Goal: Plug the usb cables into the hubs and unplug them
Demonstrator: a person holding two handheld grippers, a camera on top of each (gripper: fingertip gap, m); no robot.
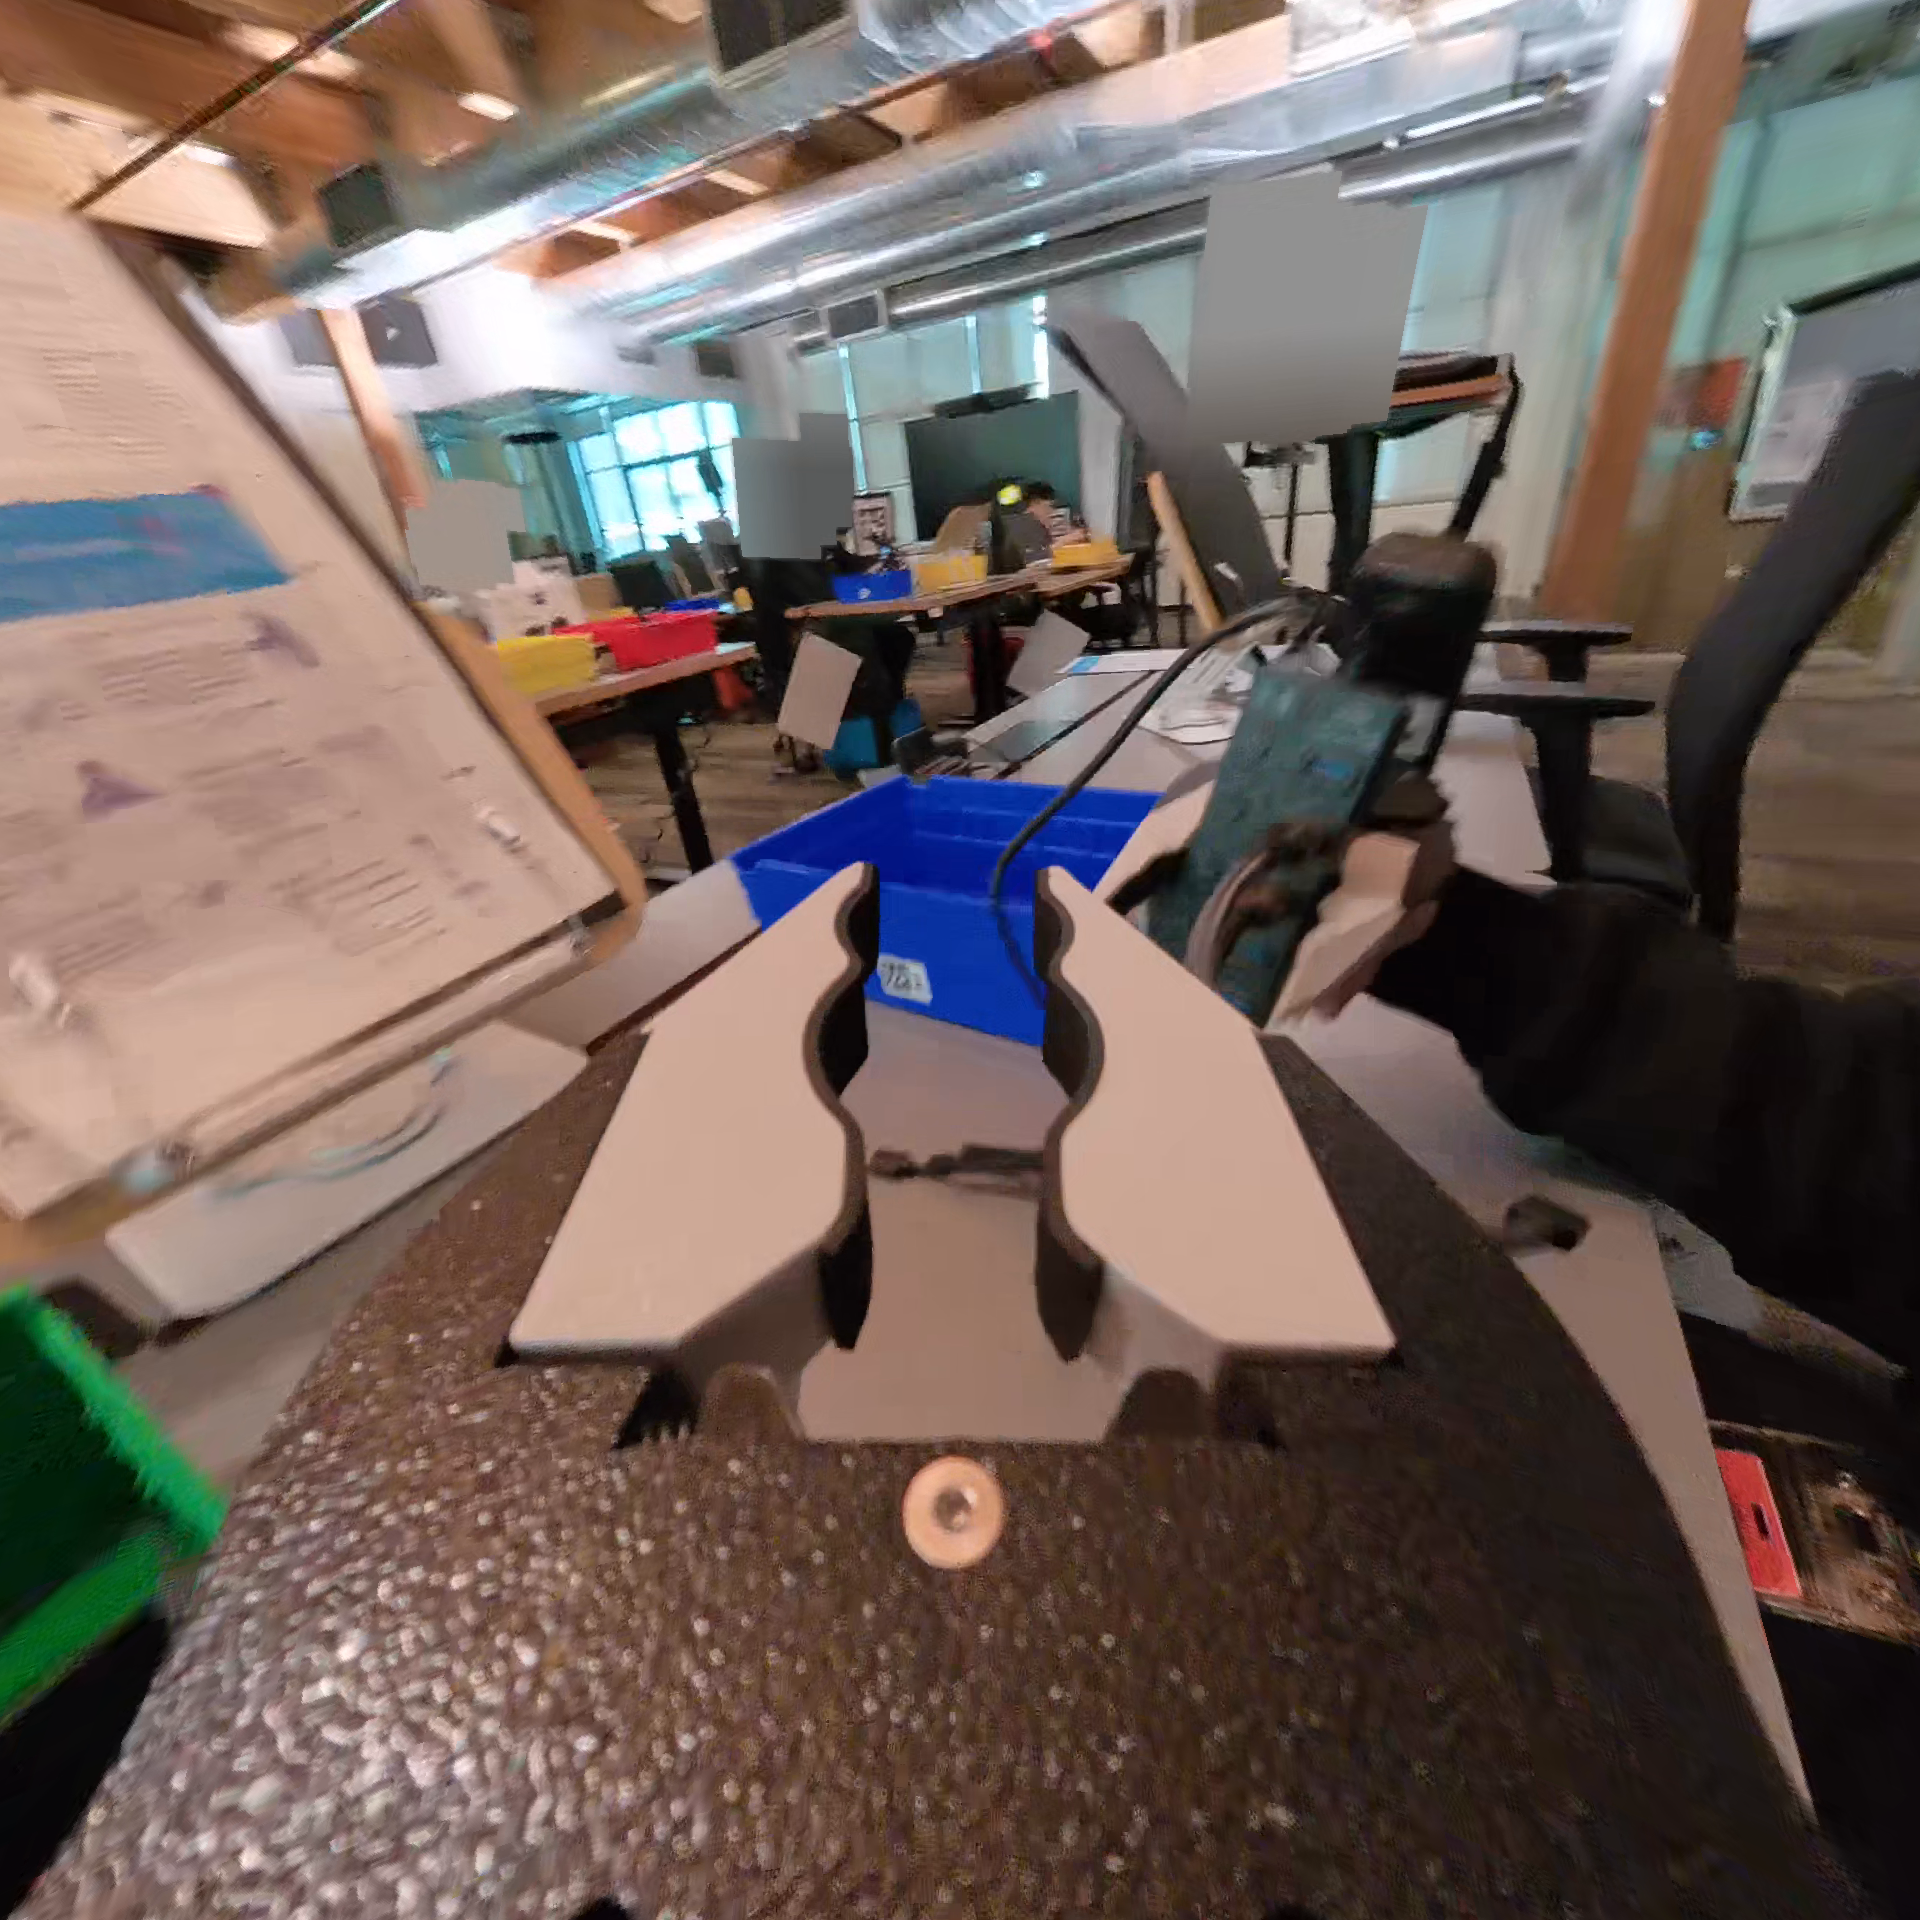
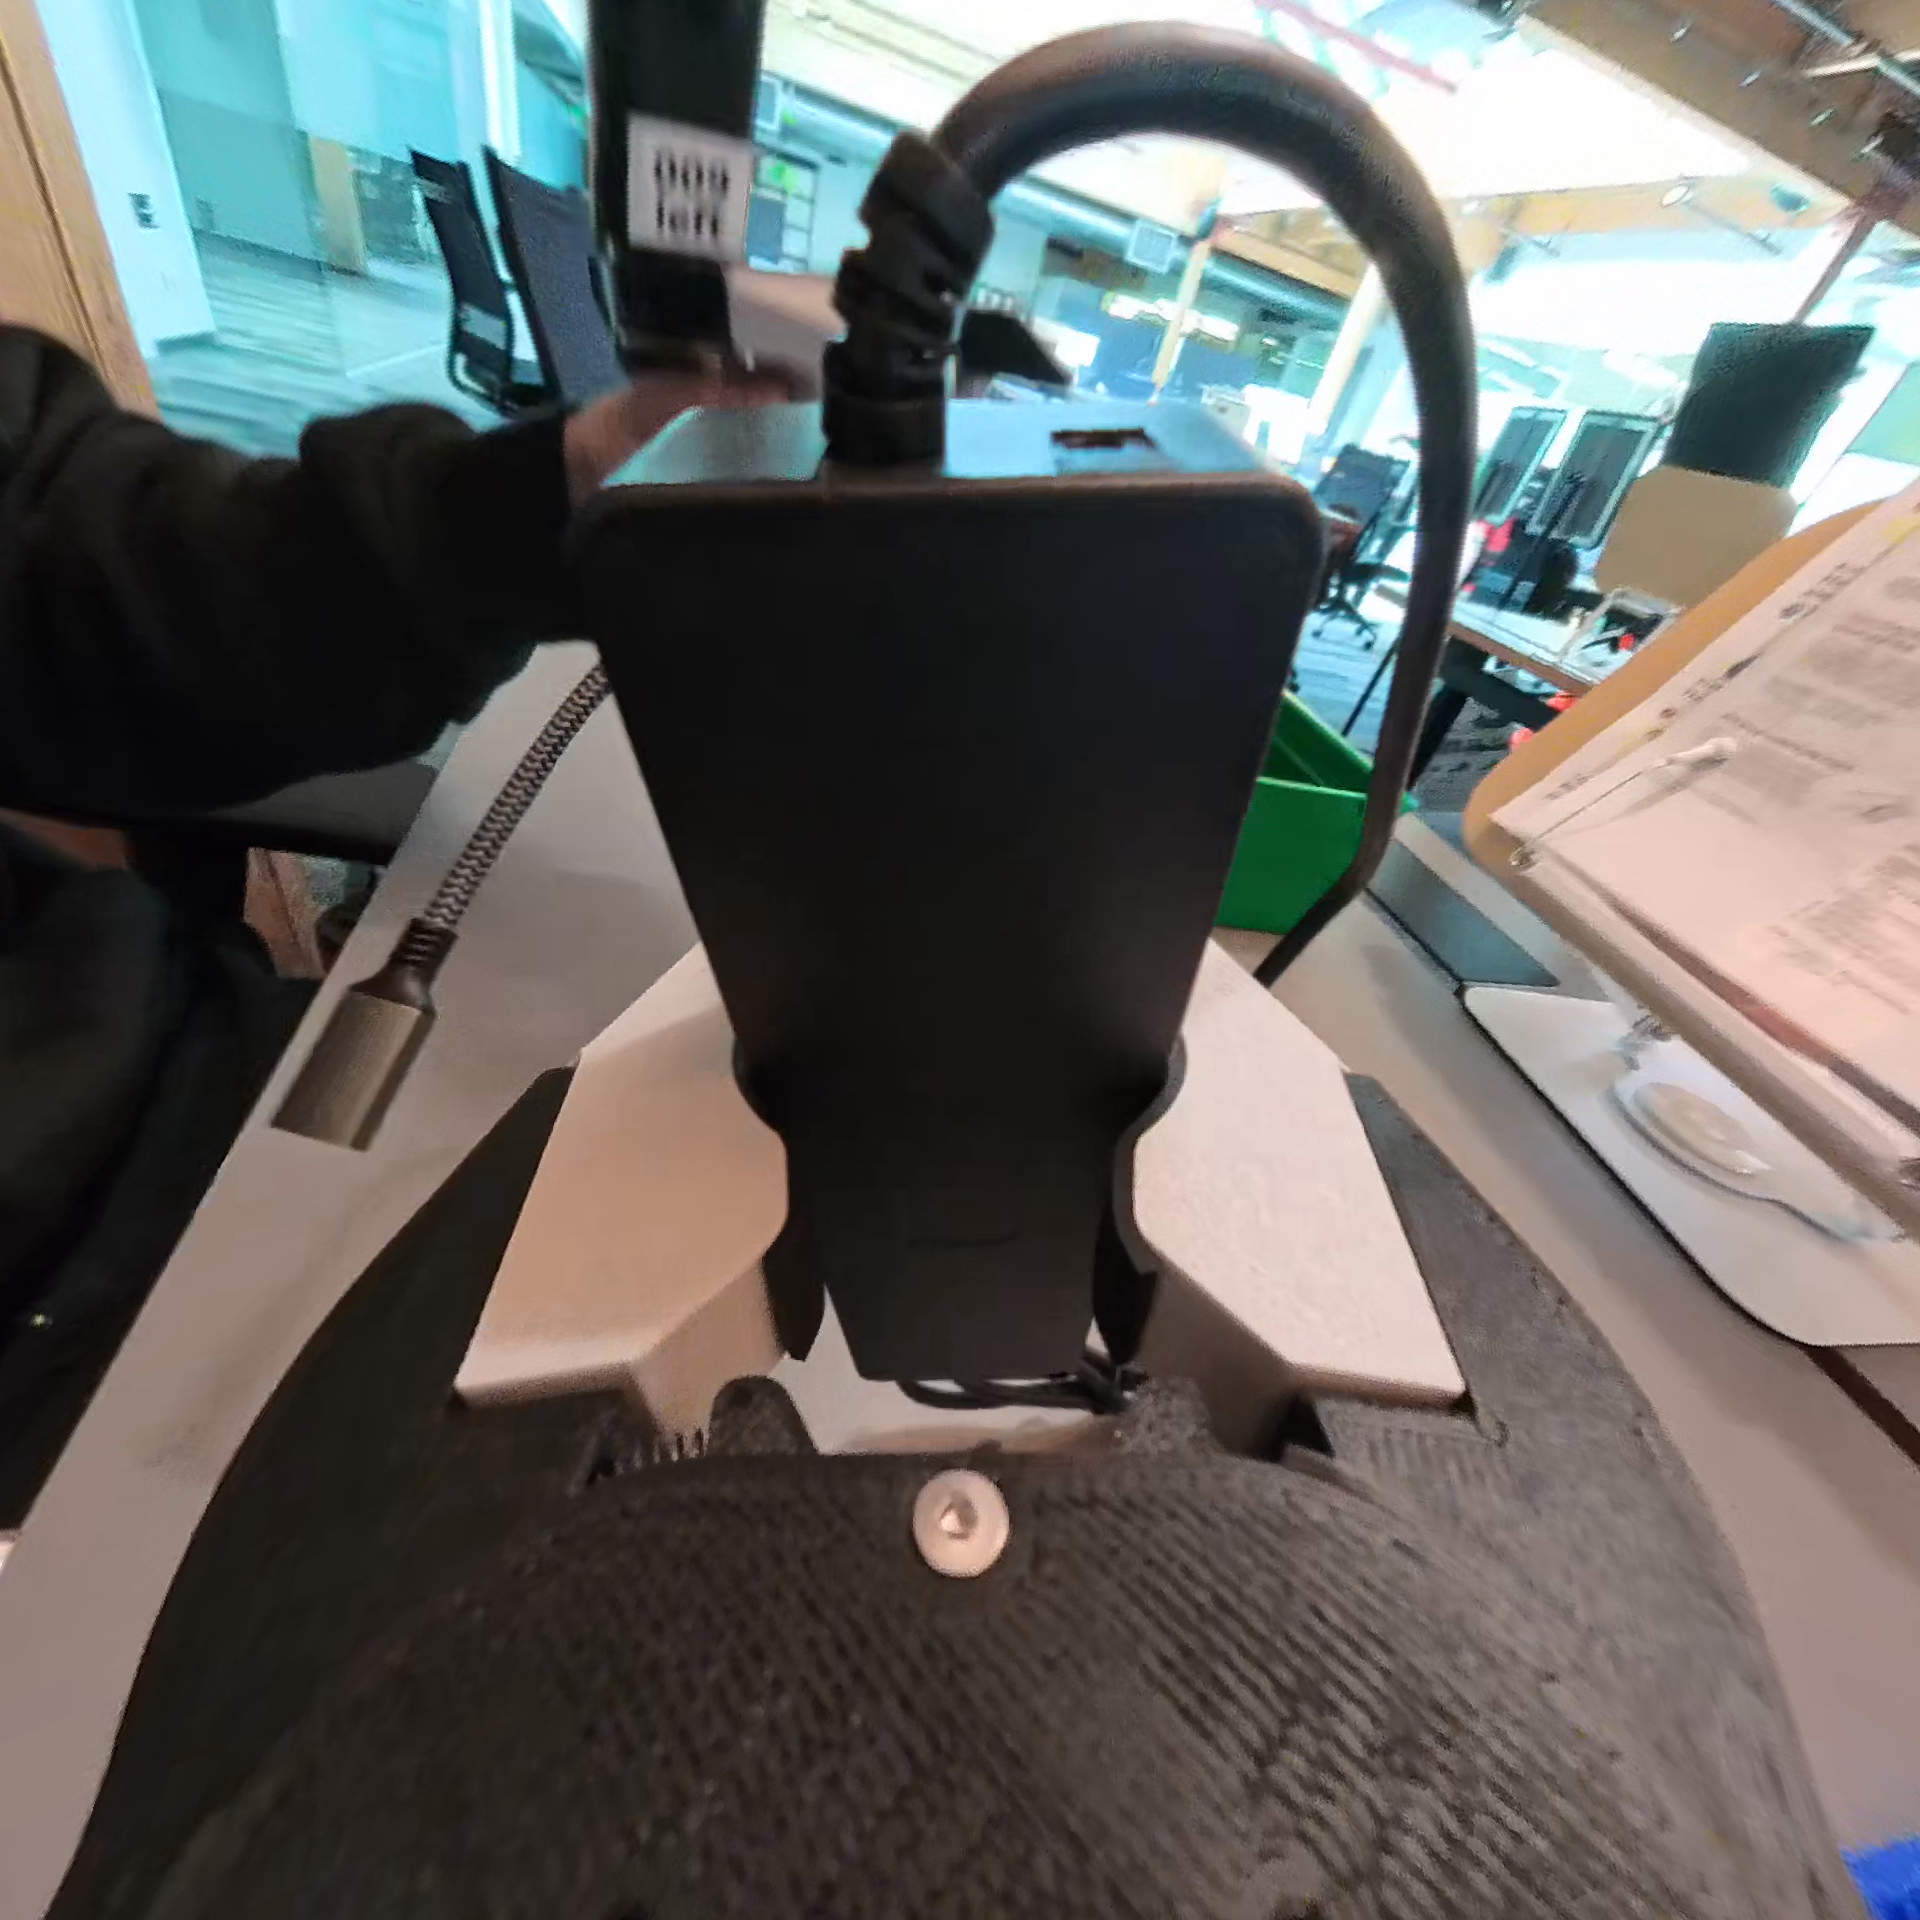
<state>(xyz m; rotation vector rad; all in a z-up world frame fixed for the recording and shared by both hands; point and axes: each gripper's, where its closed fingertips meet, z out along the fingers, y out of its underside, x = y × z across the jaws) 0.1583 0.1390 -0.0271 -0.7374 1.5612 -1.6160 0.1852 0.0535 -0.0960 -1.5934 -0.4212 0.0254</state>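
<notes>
My right gripper (image 2: 956, 1091) is shut on a black USB hub (image 2: 935, 779) and holds it upright above the grey table (image 2: 561, 831). A thick black cable (image 2: 1423, 416) is plugged into the hub's top edge and loops over to the right. An empty port (image 2: 1101, 442) sits beside it. A braided cable with a metal plug (image 2: 364, 1039) lies on the table at the left. My left gripper (image 1: 956, 914) is open and empty, left of the right gripper (image 1: 1288, 904) and its hub (image 1: 1299, 810). A thin black cable (image 1: 1039, 831) hangs from there.
A blue bin (image 1: 935, 862) stands beyond my left gripper. A tilted document stand (image 1: 260, 779) is at the left and also shows in the right wrist view (image 2: 1766, 779). A green bin (image 2: 1299, 831) is behind the hub. A black sleeve (image 1: 1662, 1091) and an office chair (image 1: 1714, 727) are at the right.
</notes>
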